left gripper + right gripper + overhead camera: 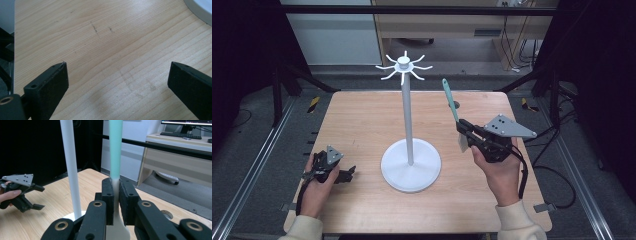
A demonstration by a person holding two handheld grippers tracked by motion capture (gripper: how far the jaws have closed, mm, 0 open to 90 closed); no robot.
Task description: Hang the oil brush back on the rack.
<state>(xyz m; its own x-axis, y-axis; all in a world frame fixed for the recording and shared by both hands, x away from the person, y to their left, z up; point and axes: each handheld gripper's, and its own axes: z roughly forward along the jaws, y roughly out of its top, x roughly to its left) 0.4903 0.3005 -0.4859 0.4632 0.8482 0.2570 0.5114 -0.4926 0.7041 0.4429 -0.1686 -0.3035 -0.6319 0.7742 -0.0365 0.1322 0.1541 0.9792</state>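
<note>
Two claws: right claw point(114, 195) clamps the teal-handled spatula point(115, 150); left claw point(117, 82) gapes wide, empty.

A light wooden table point(362, 125) carries a white hook stand's round base point(411, 170).

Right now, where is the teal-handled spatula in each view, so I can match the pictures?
High view: spatula right of centre, handle slanting up and left from the right gripper.
Left gripper view: not in it.
Right gripper view: centre, handle rising to the top edge, clamped between the fingers.
Shared landmark: the white stand, also left of the spatula in the right gripper view.
</note>
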